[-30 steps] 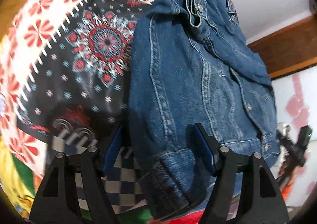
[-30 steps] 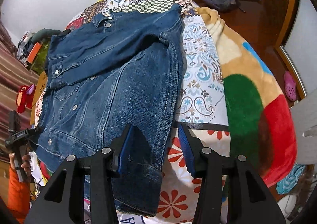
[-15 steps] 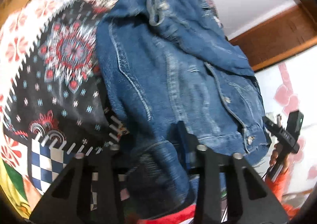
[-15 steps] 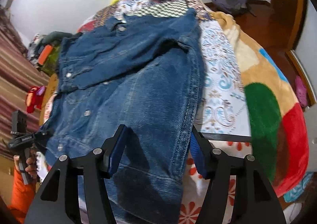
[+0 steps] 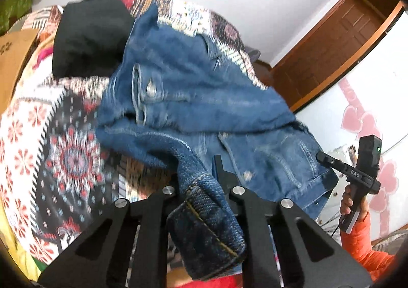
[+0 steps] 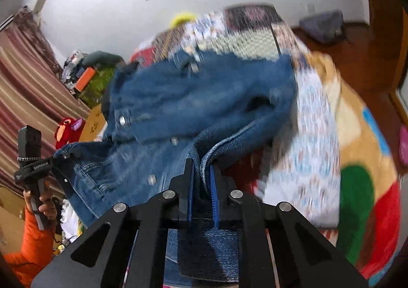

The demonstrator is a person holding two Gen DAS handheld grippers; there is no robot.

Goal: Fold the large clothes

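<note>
A blue denim jacket (image 5: 204,99) lies front up on the patterned quilt (image 5: 63,160), collar at the far end. My left gripper (image 5: 197,173) has its jaws closing on a thick hem corner of the jacket, and the pads press on the denim. That corner hangs lifted off the quilt. In the right wrist view the denim jacket (image 6: 191,99) has its other hem corner pinched by my right gripper (image 6: 201,164), its jaws closing tight on the fold. Each view shows the other gripper at its edge, held by a hand in an orange sleeve (image 5: 367,244).
A folded black garment (image 5: 89,38) lies beyond the jacket's collar. A cardboard box (image 5: 12,63) stands at the left. A bright fleece blanket (image 6: 357,186) covers the bed's right side. A grey bag (image 6: 323,25) sits on the wooden floor. Striped curtains (image 6: 25,84) hang left.
Both grippers went from open around the jacket's hem to shut on it. They rose, and the lower part of the jacket lifted off the quilt.
</note>
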